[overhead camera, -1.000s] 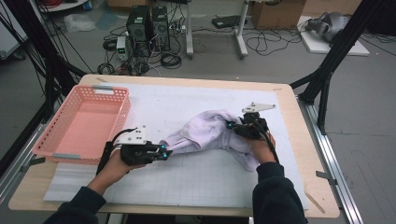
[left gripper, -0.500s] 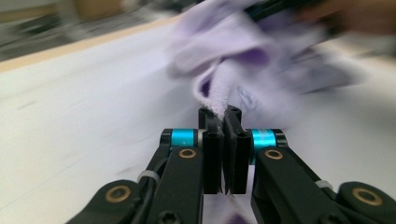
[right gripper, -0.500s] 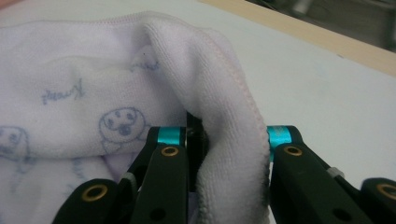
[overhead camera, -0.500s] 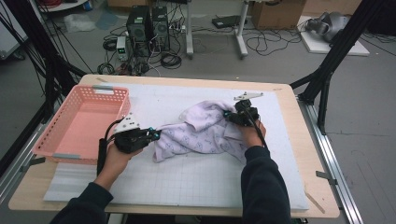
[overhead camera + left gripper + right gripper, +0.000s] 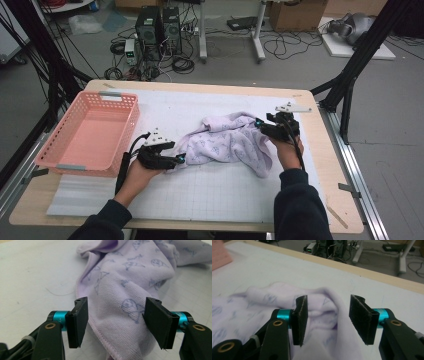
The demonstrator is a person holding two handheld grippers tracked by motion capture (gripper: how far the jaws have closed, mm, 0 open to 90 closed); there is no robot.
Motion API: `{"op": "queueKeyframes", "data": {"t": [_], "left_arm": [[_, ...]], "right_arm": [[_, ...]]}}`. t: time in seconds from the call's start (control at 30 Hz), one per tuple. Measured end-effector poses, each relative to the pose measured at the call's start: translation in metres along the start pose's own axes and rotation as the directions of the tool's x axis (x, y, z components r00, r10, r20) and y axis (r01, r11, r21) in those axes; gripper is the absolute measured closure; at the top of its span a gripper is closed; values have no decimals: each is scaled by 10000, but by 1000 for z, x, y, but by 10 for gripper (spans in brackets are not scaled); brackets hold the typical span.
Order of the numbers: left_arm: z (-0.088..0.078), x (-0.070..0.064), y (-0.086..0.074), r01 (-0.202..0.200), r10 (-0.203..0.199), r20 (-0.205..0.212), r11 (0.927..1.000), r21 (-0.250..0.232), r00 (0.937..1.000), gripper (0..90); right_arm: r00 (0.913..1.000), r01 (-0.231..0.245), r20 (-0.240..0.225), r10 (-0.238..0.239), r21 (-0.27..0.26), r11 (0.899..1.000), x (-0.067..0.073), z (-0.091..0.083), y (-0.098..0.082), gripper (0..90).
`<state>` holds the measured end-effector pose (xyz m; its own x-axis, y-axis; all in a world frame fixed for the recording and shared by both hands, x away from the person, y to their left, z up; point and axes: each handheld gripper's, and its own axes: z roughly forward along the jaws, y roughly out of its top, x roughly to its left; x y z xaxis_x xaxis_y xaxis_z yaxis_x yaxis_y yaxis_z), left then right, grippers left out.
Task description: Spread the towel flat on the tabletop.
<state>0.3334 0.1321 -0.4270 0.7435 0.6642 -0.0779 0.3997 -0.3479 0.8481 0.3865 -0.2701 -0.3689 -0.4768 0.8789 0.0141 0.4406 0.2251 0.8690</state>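
A lilac towel (image 5: 227,142) with small printed figures lies crumpled on the white mat in the middle of the table. My left gripper (image 5: 180,159) is at the towel's near-left corner. Its jaws have just been opening; in the left gripper view they (image 5: 116,322) stand apart with the hemmed corner (image 5: 120,315) lying slack between the pads. My right gripper (image 5: 260,125) is at the towel's far-right edge, and its jaws have also just been opening. In the right gripper view it (image 5: 328,320) straddles a raised fold (image 5: 322,307) without pressing on it.
A pink plastic basket (image 5: 127,125) stands at the left of the table, with nothing in it. A white gridded mat (image 5: 215,195) covers most of the wooden tabletop (image 5: 330,150). Black frame posts, computers and cables stand on the floor beyond the far edge.
Both grippers were shut on the towel and now stand open. The towel, pulled out between them a second ago, has moved a little toward the far side and lies bunched.
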Motion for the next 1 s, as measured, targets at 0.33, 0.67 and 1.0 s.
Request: {"op": "queueKeyframes", "data": {"t": [0.33,0.67,1.0], "left_arm": [[14,-10,-11,-543,486,488,9908,1238,9976,543],[-15,2,-12,878,-903,1318,9958,246,9872,784],[-67,6,4,1086,-789,1690,9787,-1744,9825,806]], "right_arm": [[9795,1568,-1276,-1556,-10,9876,35,-42,-65,474],[9313,3332,-2122,-2960,1688,9276,60,-18,-97,823],[9461,2737,-1953,-2583,560,9602,36,-51,-64,861]]}}
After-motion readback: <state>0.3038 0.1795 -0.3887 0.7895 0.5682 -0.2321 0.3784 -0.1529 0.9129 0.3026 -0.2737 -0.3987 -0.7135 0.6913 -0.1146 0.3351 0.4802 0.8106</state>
